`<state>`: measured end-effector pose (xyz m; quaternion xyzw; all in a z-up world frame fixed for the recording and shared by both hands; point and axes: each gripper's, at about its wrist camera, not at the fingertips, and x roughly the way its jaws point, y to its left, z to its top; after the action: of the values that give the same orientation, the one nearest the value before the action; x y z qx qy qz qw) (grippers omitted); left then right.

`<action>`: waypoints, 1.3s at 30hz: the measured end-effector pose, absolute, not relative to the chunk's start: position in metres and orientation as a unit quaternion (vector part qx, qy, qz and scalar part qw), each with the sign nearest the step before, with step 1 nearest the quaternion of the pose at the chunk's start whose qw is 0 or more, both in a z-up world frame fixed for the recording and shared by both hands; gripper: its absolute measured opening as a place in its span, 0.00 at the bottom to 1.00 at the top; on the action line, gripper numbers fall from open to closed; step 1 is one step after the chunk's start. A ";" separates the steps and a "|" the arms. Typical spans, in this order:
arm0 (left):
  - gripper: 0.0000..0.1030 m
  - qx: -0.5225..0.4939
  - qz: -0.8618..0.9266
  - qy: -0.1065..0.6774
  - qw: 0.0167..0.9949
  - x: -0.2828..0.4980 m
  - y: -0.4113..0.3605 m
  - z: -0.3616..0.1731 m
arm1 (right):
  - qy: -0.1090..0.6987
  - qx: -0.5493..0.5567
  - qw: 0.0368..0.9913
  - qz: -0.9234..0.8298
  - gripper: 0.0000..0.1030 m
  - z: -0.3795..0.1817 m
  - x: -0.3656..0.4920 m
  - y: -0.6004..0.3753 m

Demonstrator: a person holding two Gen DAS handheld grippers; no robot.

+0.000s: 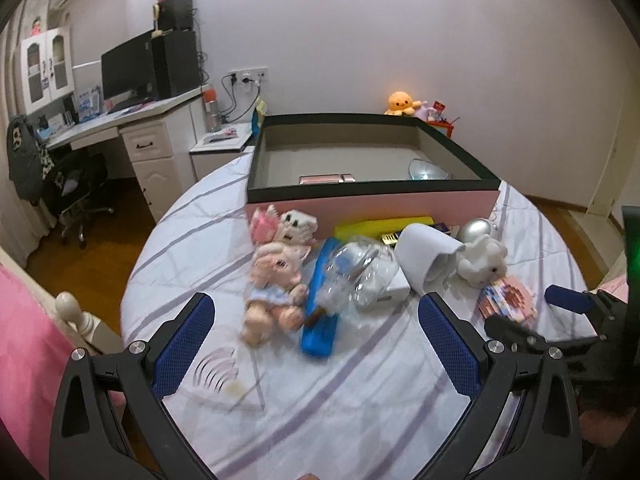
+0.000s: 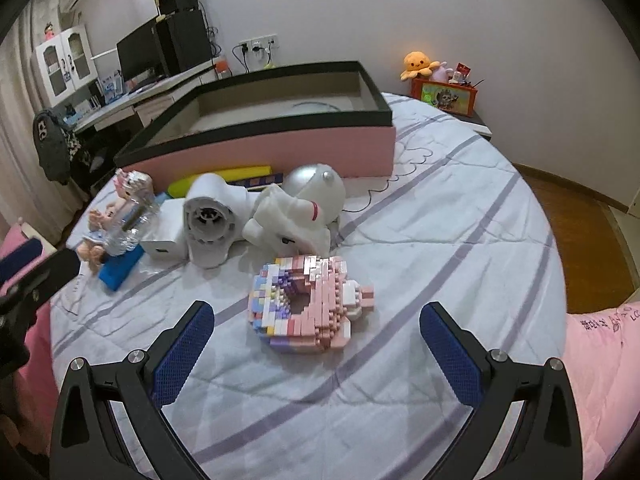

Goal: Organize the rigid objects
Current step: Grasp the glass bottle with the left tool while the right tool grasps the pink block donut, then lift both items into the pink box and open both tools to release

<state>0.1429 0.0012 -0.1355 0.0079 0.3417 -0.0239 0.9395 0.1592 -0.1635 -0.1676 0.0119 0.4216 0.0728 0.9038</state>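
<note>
Both our grippers, left gripper (image 1: 316, 330) and right gripper (image 2: 316, 330), gape wide and empty; ours on the right lines up on the block donut (image 2: 308, 304), presumably bound for the box (image 2: 280, 148).

Landmark: pink box (image 1: 372, 208).

- Yellow item (image 1: 360, 227) at the box's front wall: largely covered by the clear plastic container (image 1: 360, 268) and white cylinder (image 1: 428, 256); identity unreadable.
- Silver dome (image 1: 474, 230) beside it: half hidden behind the white plush (image 1: 484, 260).
- Inside the box: a pinkish flat object (image 1: 326, 179), front part cut by the near wall; a shiny round object (image 1: 426, 170), partly hidden.
- Doll (image 1: 274, 280) in front of the box: motion-blurred.
- Right gripper (image 1: 568, 300): body cut off by the frame edge.
</note>
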 end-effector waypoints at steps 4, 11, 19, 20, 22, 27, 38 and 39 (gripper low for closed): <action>1.00 0.032 -0.023 0.344 0.938 0.165 -0.007 -0.144 | 0.425 0.006 0.902 0.072 0.96 -0.174 0.165 -0.163; 0.89 0.030 -0.030 0.365 0.930 0.196 -0.010 -0.155 | 0.426 -0.021 0.901 0.076 0.77 -0.174 0.172 -0.158; 0.61 0.011 -0.031 0.368 0.929 0.194 0.007 -0.151 | 0.428 -0.021 0.900 0.080 0.66 -0.172 0.172 -0.158; 0.61 0.007 -0.034 0.367 0.930 0.192 0.009 -0.150 | 0.430 -0.018 0.899 0.081 0.66 -0.171 0.172 -0.159; 0.61 0.004 -0.033 0.366 0.930 0.188 0.009 -0.148 | 0.432 -0.012 0.898 0.083 0.66 -0.170 0.173 -0.162; 0.96 0.014 -0.016 0.365 0.931 0.169 0.008 -0.152 | 0.442 -0.015 0.893 0.084 0.66 -0.170 0.177 -0.162; 0.79 -0.012 -0.018 0.413 0.911 0.165 0.010 -0.171 | 0.450 -0.025 0.889 0.086 0.66 -0.170 0.182 -0.157; 0.82 -0.012 -0.012 0.411 0.912 0.159 0.010 -0.170 | 0.451 -0.024 0.888 0.087 0.66 -0.170 0.180 -0.156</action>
<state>0.1587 0.0101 -0.1704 -0.0124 0.4106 -0.0120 0.9117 0.1804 -0.1562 -0.1696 -0.0236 0.4505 0.0866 0.8882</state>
